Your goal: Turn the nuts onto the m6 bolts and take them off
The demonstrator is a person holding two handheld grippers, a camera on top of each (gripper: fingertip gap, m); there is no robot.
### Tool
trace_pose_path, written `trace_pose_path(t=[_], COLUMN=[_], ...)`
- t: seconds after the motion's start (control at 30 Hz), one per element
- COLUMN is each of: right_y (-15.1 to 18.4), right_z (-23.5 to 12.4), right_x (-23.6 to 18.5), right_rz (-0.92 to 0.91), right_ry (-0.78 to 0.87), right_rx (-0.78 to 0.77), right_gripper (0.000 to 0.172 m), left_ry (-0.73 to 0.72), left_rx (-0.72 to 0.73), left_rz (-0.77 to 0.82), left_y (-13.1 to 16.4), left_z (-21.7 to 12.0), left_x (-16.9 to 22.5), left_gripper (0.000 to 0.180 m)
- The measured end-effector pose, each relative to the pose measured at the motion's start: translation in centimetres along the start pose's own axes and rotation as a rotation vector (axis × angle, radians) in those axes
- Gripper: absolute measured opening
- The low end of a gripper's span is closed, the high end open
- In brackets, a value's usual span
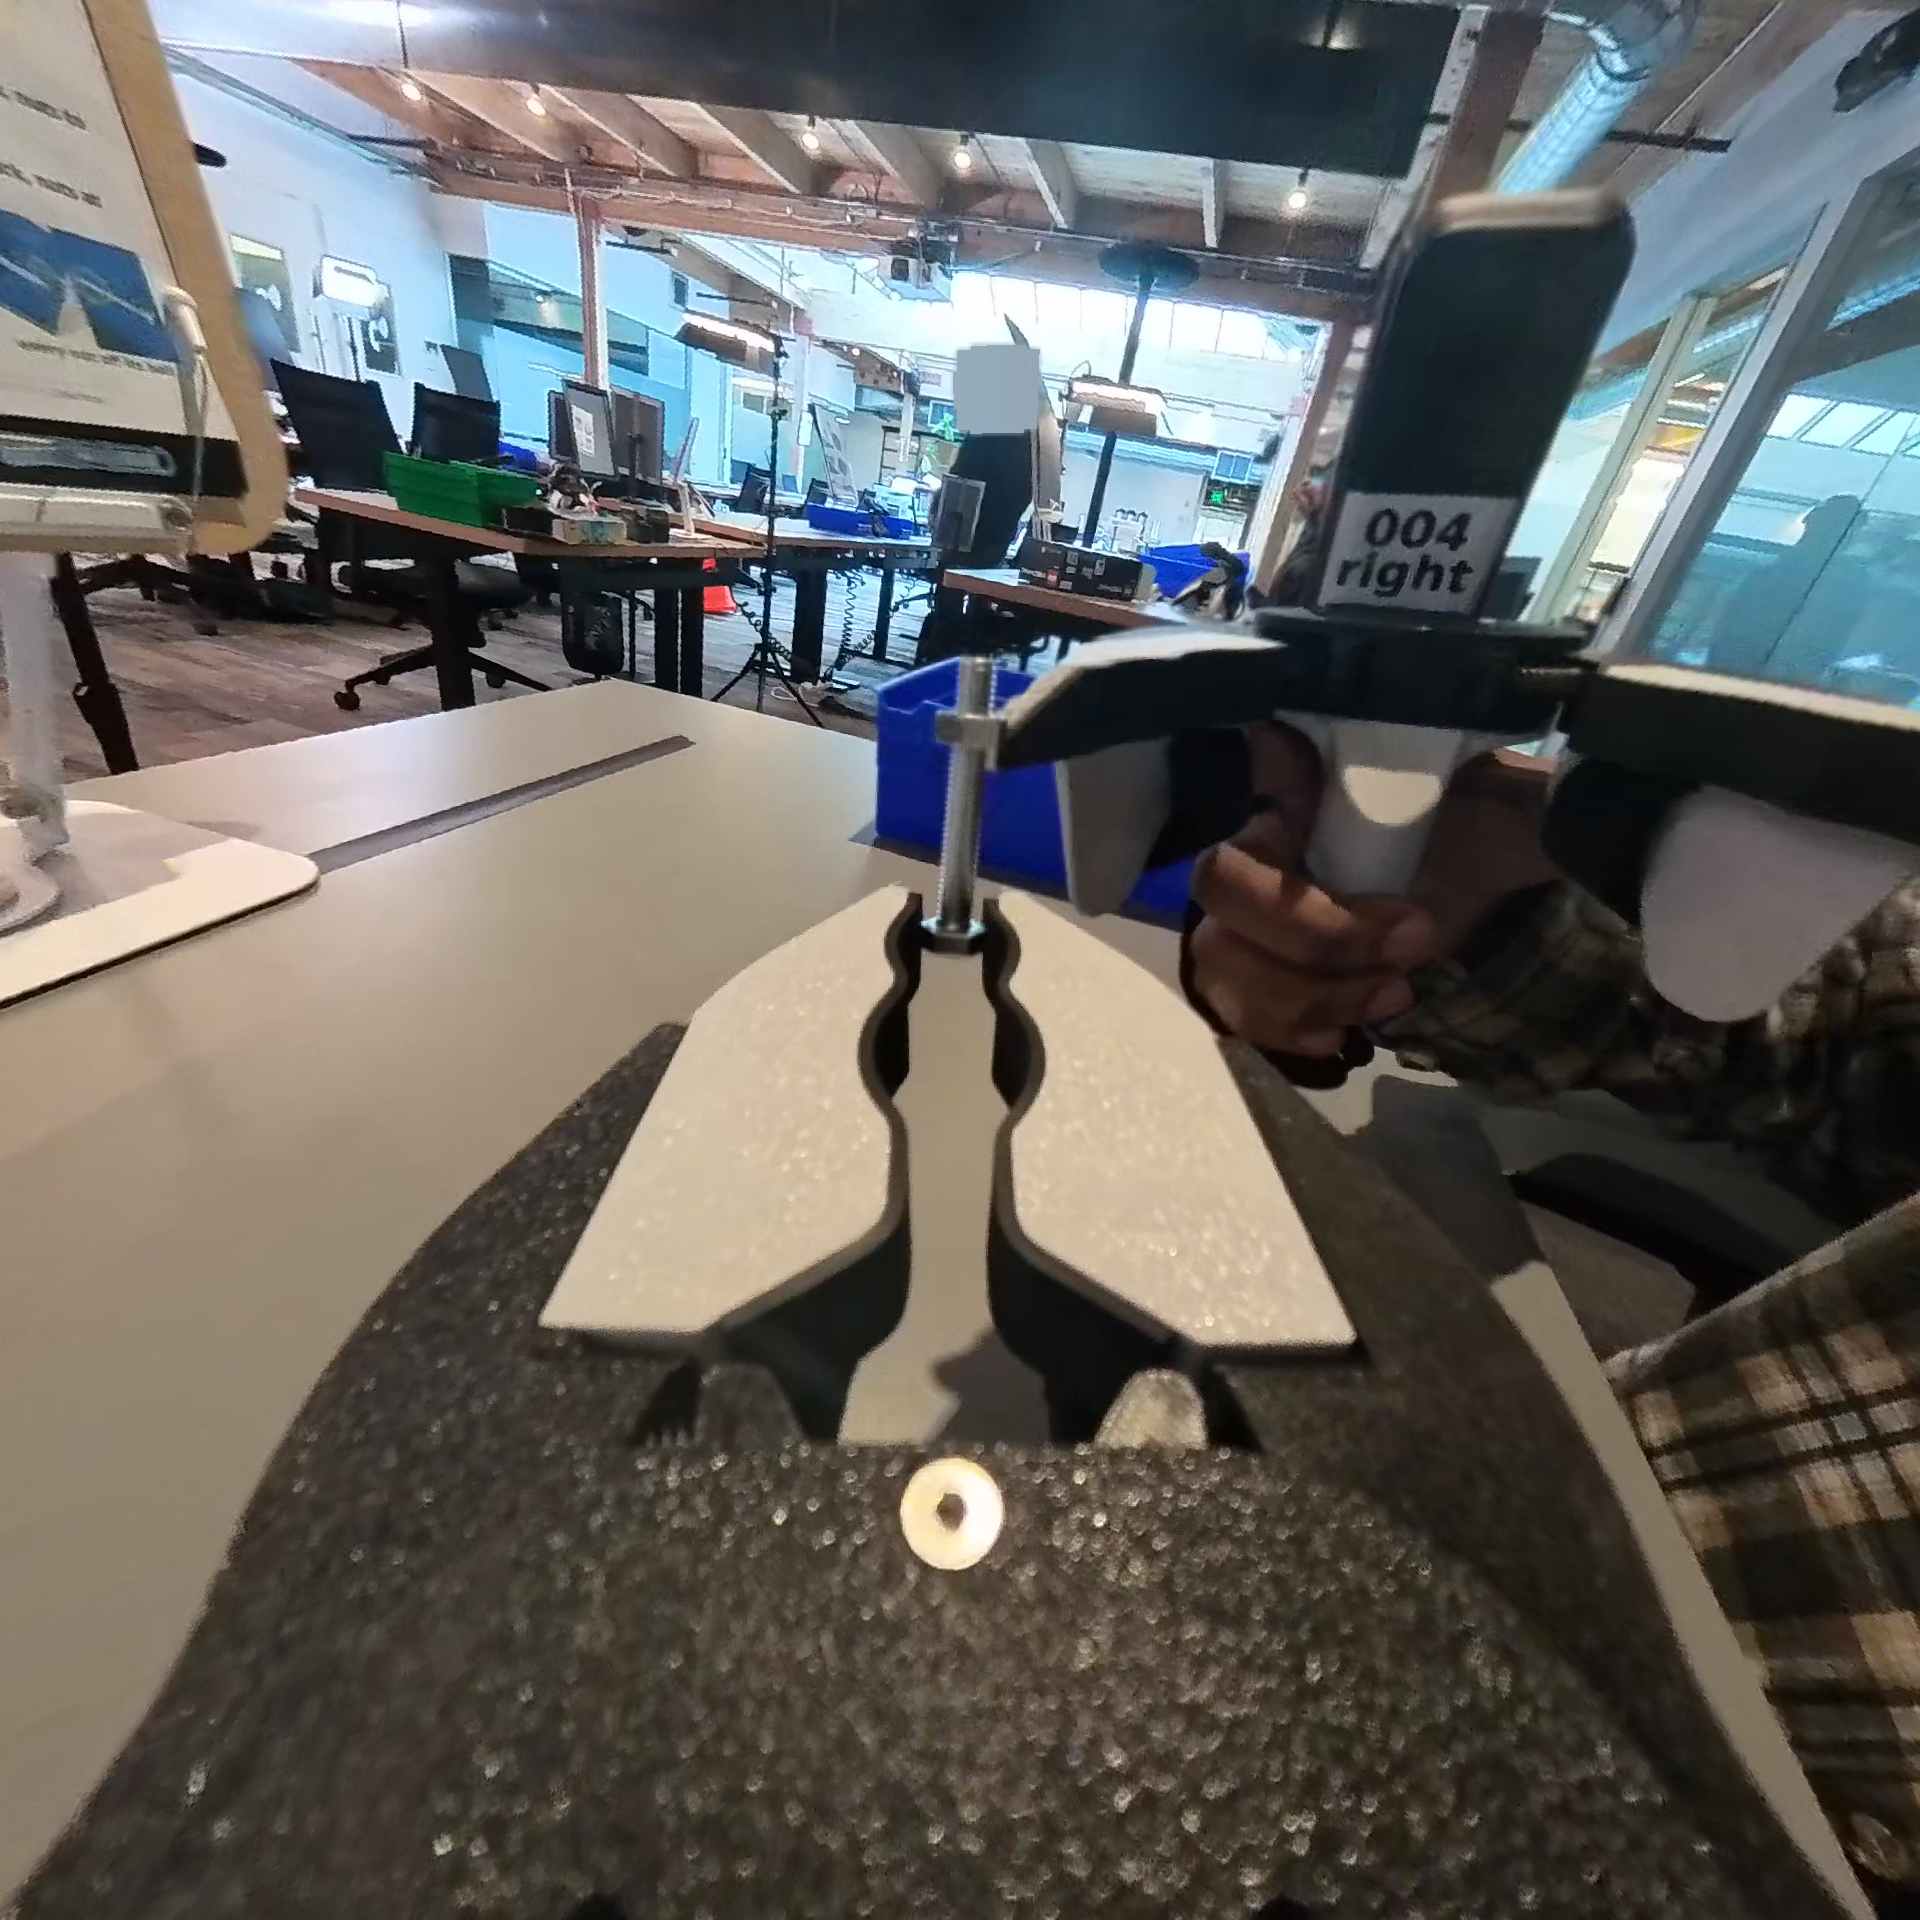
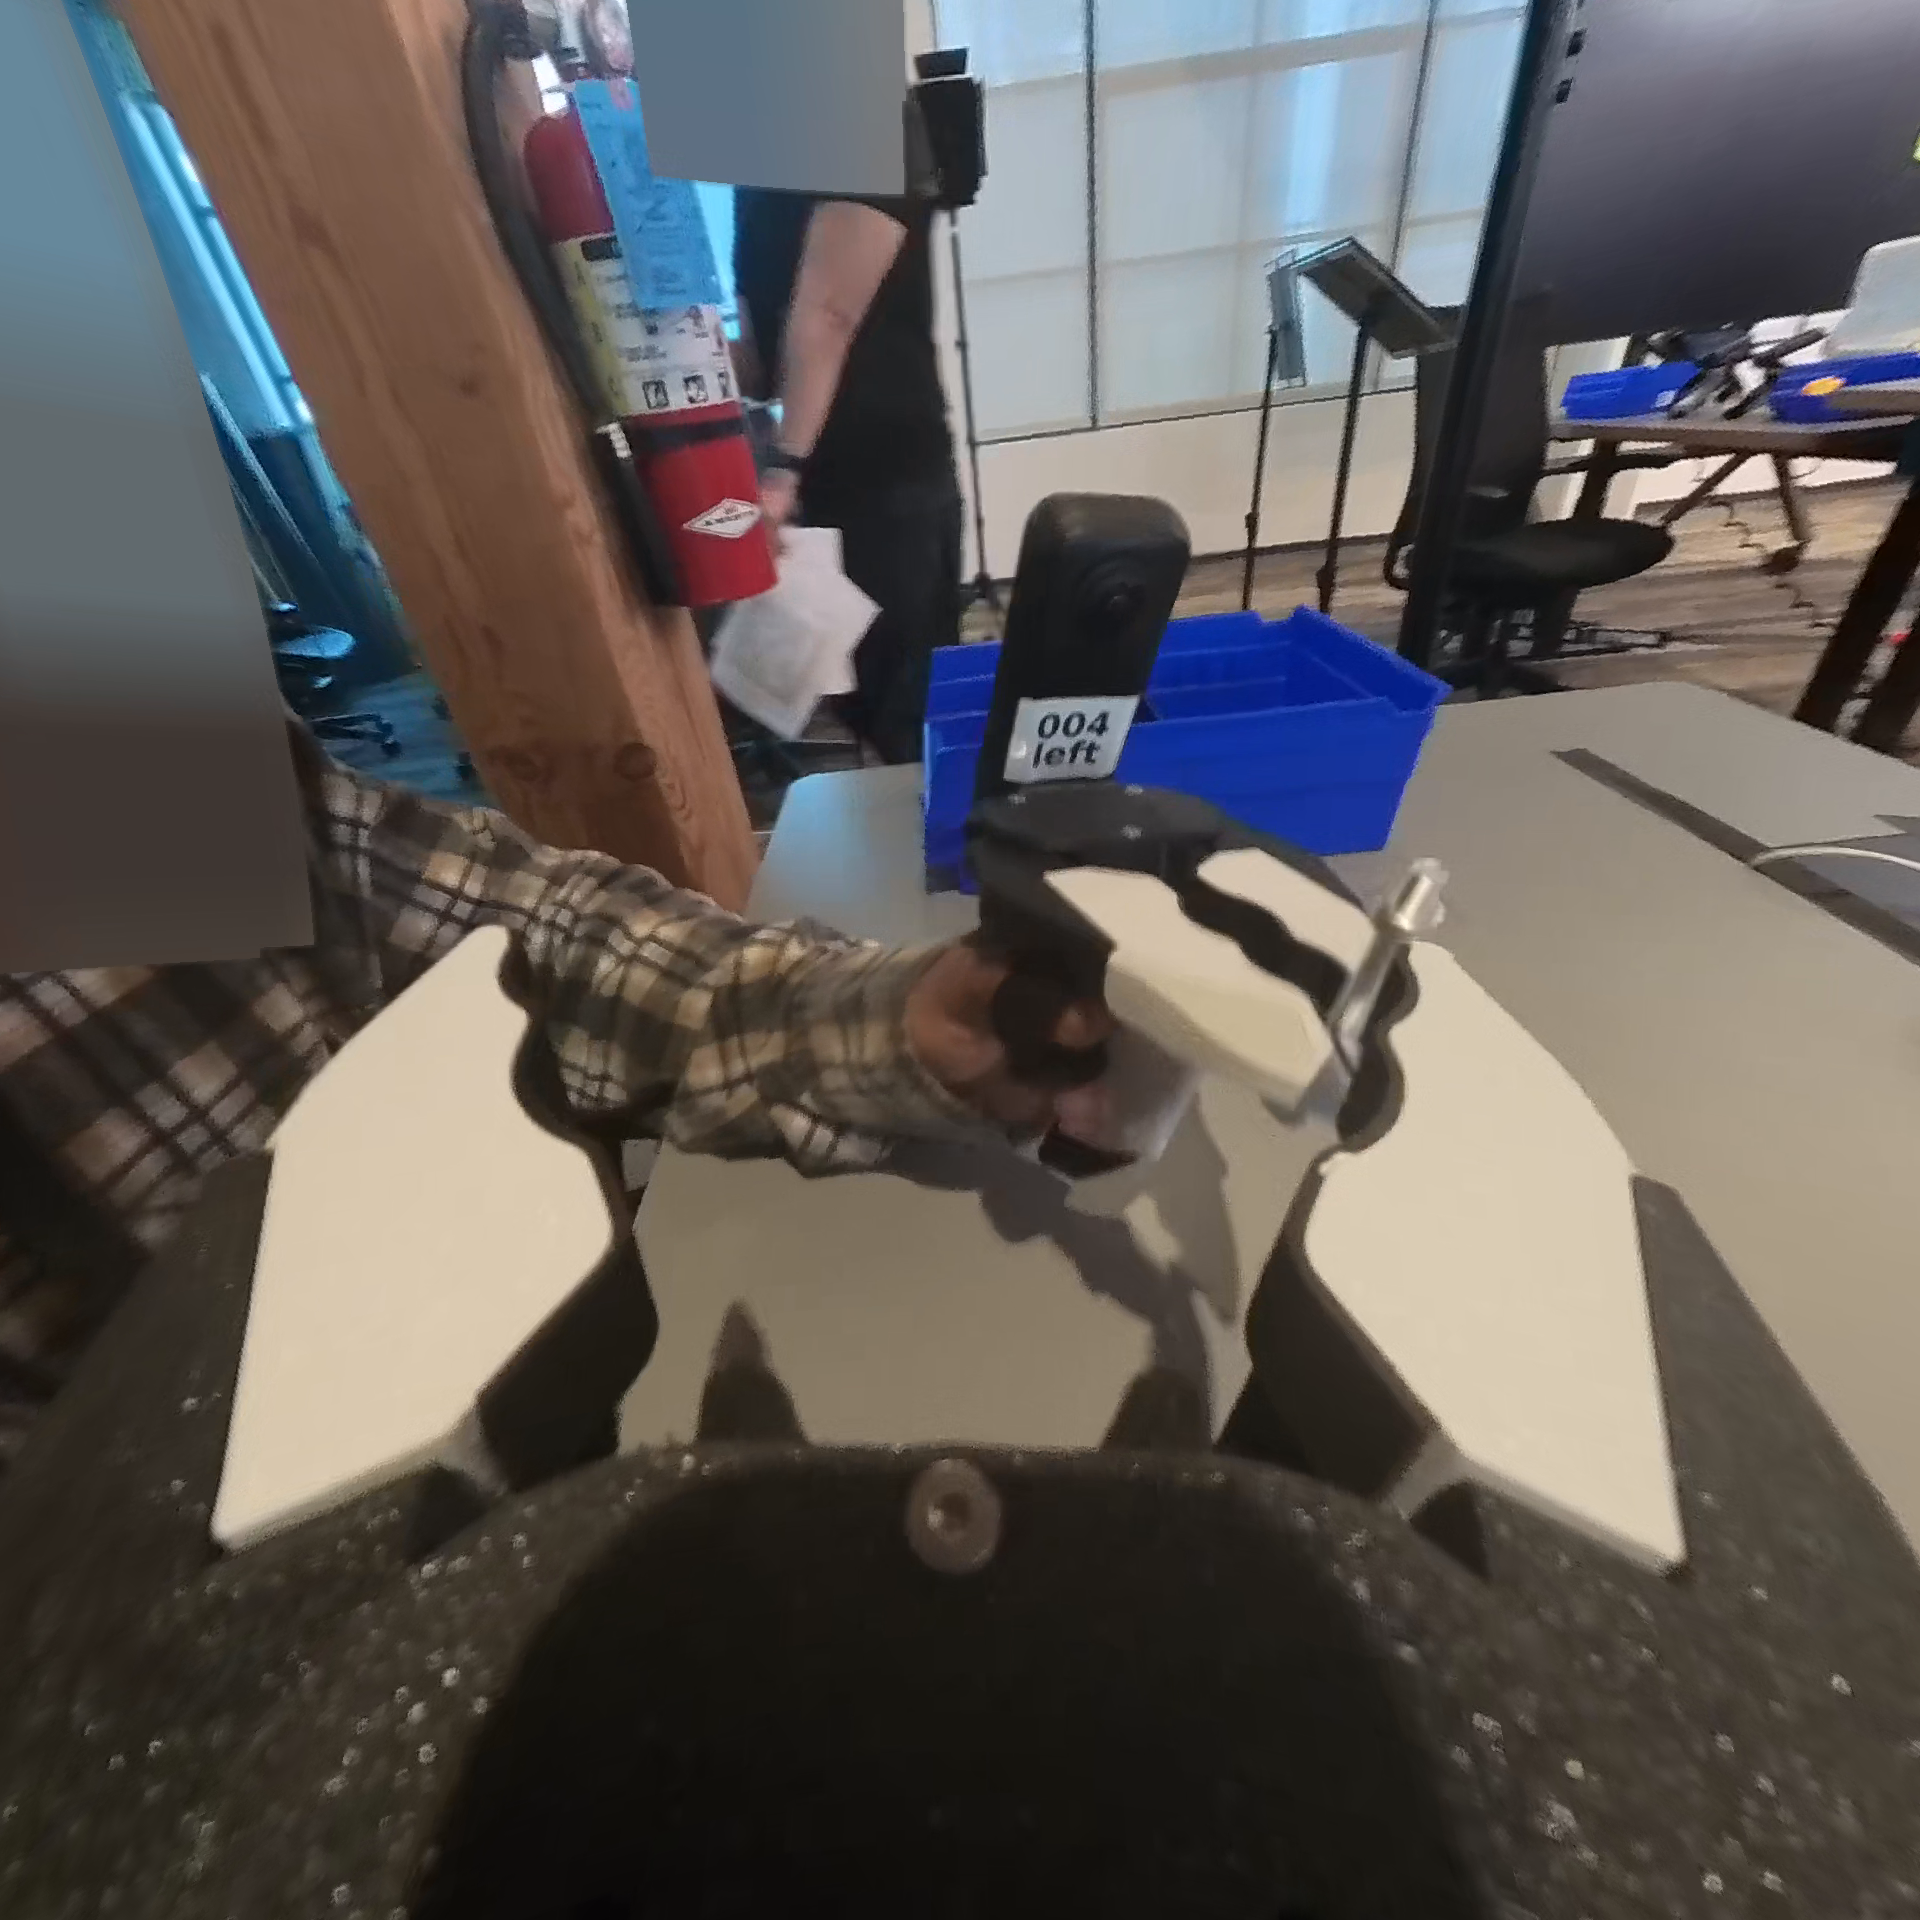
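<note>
The left gripper [image 1: 951,935] pinches the hexagonal head of an upright silver threaded steel bolt [image 1: 962,821]. At 3 o'clock, the right gripper [image 2: 956,1039] is spread wide, one fingertip [image 1: 1023,717] beside the silver hexagonal nut [image 1: 966,724].

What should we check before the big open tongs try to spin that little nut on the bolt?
1. Left tongs clamp the bolt's head: ok.
2. Bolt stands upright: ok.
3. Nut sits on the thread, near the top: ok.
4. Right tongs wide open: ok.
5. One right finger beside the nut: ok; whether it touches, cannot tell.
6. Right tongs closed on the nut: not ok, not yet.
</note>
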State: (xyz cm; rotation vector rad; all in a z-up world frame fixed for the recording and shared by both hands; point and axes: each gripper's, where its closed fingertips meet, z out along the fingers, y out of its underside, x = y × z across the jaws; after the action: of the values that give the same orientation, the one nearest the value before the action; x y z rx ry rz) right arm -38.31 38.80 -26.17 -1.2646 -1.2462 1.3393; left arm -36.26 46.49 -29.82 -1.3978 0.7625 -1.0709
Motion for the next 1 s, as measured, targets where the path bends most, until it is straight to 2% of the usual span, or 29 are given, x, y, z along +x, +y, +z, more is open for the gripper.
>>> trace_pose_path(t=[0.1, 0.2, 0.3, 0.4, 0.63, 0.73, 0.83, 1.0], right_y=[-0.3, -0.6, -0.3, 0.0, -0.3, 0.1, -0.2, -0.1], right_z=[-0.3, 0.9, 1.0, -0.3, 1.1, 0.1, -0.7, 0.7], right_x=[1.1, 1.8, 1.0, 0.0, 1.4, 0.1, 0.5, 1.6], right_rz=[-0.001, 0.017, 0.047, 0.001, 0.042, 0.010, -0.008, 0.029], right_ry=[0.039, 0.011, -0.028, 0.005, -0.025, -0.015, 0.023, -0.011], right_rx=[0.005, 0.002, 0.001, -0.006, -0.006, -0.023, -0.016, -0.013], right_gripper=[0.144, 0.146, 0.144, 0.143, 0.143, 0.144, 0.143, 0.143], left_ry=[0.014, 0.026, 0.010, 0.001, 0.018, 0.000, 0.009, 0.030], left_rx=[0.000, -0.016, -0.017, -0.005, -0.015, -0.001, 0.000, -0.018], left_rz=[-0.005, 0.006, 0.008, -0.004, 0.006, 0.000, -0.004, 0.009], left_y=[0.0, 0.4, 0.4, 0.0, 0.3, 0.0, -0.1, 0.4], left_z=[0.1, 0.5, 0.4, 0.0, 0.5, 0.0, 0.0, 0.7], left_x=[0.2, 0.8, 0.5, 0.0, 0.7, 0.1, 0.2, 1.0], left_gripper=[0.010, 0.010, 0.010, 0.010, 0.010, 0.010, 0.010, 0.010])
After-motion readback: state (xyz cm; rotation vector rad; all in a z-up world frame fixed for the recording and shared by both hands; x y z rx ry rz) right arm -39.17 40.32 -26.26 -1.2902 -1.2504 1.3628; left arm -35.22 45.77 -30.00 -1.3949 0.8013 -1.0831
